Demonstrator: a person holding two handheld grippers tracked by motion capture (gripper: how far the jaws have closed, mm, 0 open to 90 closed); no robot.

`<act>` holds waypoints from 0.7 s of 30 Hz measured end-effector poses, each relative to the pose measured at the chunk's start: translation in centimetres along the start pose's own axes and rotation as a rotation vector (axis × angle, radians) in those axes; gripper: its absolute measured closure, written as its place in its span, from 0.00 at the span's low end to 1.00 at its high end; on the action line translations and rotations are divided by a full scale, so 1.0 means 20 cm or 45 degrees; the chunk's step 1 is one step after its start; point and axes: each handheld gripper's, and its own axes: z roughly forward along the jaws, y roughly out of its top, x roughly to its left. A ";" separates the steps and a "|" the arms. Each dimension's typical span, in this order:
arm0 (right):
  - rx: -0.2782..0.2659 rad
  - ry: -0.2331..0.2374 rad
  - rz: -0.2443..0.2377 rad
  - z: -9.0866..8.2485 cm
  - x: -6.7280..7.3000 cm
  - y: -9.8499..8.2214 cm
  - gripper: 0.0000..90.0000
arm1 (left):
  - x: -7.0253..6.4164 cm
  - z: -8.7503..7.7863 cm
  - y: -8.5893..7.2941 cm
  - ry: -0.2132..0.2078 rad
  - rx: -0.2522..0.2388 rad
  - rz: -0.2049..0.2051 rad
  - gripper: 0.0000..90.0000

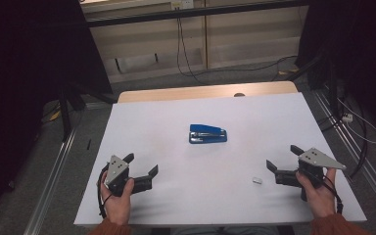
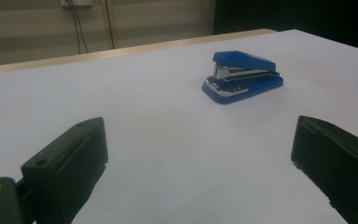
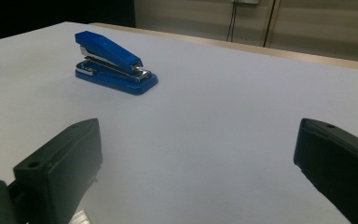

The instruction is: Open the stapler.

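A blue stapler (image 1: 207, 133) lies flat near the middle of the white table (image 1: 176, 112). In the left gripper view the stapler (image 2: 242, 76) sits ahead and to the right; in the right gripper view the stapler (image 3: 114, 62) is ahead at upper left. My left gripper (image 1: 141, 164) rests low over the table's front left, held in a hand, jaws wide apart with nothing between them. At the front right my right gripper (image 1: 284, 157) is also open and empty. A small white strip of staples (image 1: 257, 180) lies just left of the right gripper.
The table's wooden far edge (image 1: 205, 91) shows beyond the white sheet. Cables (image 1: 357, 127) and metal floor rails (image 1: 54, 166) run beside the table. Dark curtains stand at both sides.
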 end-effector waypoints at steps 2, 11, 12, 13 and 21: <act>-0.001 0.013 -0.013 -0.01 0.01 0.00 0.01 | 0.00 0.00 0.00 -0.006 0.002 0.003 0.04; -0.014 0.070 -0.016 0.02 0.05 0.01 0.02 | -0.02 0.00 0.03 -0.054 -0.033 0.040 0.04; -0.020 0.076 -0.018 0.02 0.06 0.02 0.02 | -0.03 0.00 0.02 -0.067 -0.027 0.032 0.04; -0.025 0.081 -0.014 0.03 0.06 0.02 0.02 | -0.03 0.01 0.02 -0.079 -0.017 0.039 0.04; -0.037 0.158 -0.057 0.10 0.11 0.04 0.03 | -0.06 0.06 0.04 -0.168 0.043 0.052 0.07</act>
